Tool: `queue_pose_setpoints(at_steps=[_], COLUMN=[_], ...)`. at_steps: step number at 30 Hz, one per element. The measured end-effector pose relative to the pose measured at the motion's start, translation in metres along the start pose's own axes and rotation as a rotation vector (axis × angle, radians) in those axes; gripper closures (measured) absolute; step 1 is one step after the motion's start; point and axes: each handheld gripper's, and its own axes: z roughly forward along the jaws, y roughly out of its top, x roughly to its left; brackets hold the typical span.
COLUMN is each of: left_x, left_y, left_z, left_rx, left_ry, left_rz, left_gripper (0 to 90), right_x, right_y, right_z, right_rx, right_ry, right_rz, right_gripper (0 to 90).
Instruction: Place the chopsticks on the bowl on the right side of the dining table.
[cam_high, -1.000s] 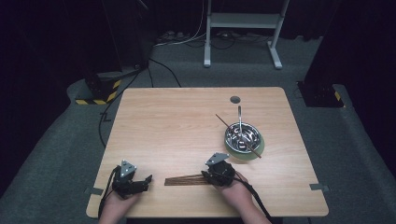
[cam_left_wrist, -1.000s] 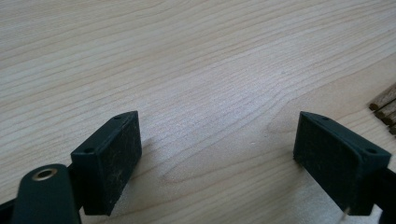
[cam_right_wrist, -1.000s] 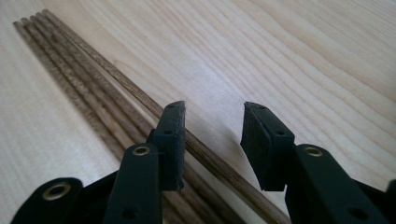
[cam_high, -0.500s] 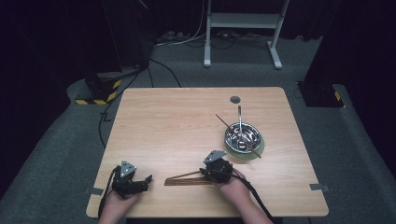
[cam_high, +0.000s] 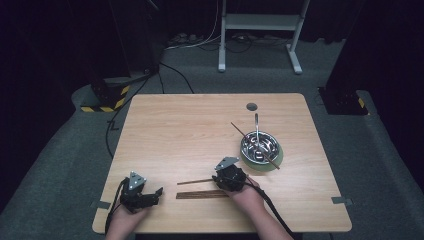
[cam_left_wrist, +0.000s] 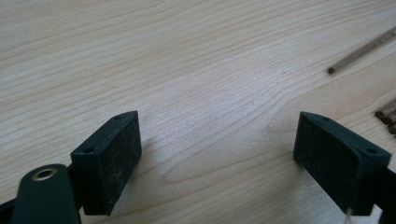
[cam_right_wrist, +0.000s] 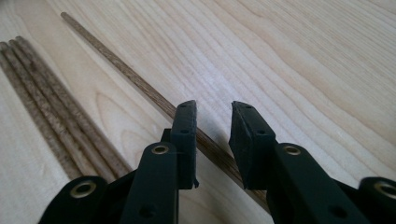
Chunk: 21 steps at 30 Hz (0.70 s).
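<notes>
Jaws of the right gripper (cam_right_wrist: 212, 128) stood a little apart on either side of a thin dark brown wooden chopstick (cam_right_wrist: 121, 77), which ran on a slant between them and out ahead to the left in the right gripper view; whether the pads actually pressed the stick could not be told. In the high view the right gripper (cam_high: 220, 181) sat near the front edge of the pale wooden worktop (cam_high: 190, 125), and the chopstick (cam_high: 196, 181) reached leftward from its jaws, one end seeming slightly raised. Just beside those jaws, on the side toward the person, lay a bundle of similar dark wooden chopsticks (cam_high: 200, 194), flat and side by side (cam_right_wrist: 42, 102). The left gripper (cam_high: 150, 196) rested low over the worktop, well apart from the right one, its jaws spread wide with bare wood grain between them (cam_left_wrist: 215, 144). Ahead and to the right of its jaws, the tip of the single chopstick (cam_left_wrist: 359, 52) and the ends of the bundle (cam_left_wrist: 386, 114) showed. Beyond the right gripper's jaws stood a round steel bowl on a green base (cam_high: 261, 150), holding metal cutlery and another stick.
</notes>
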Motion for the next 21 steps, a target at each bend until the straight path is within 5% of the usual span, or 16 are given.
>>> queue_pose_setpoints(at_steps=[8,21], left_x=[0.0,0.0], left_y=[0.0,0.0], left_z=[0.0,0.0], left_rx=[0.0,0.0], left_ry=[0.0,0.0], left_rz=[0.0,0.0], left_gripper=[15.0,15.0], right_x=[-0.009,-0.018], right_y=[0.005,0.015], right_z=[0.008,0.012], right_rx=[0.014,0.027], right_ry=[0.004,0.051], right_rz=[0.025,-0.007], right_gripper=[72.8,79.9])
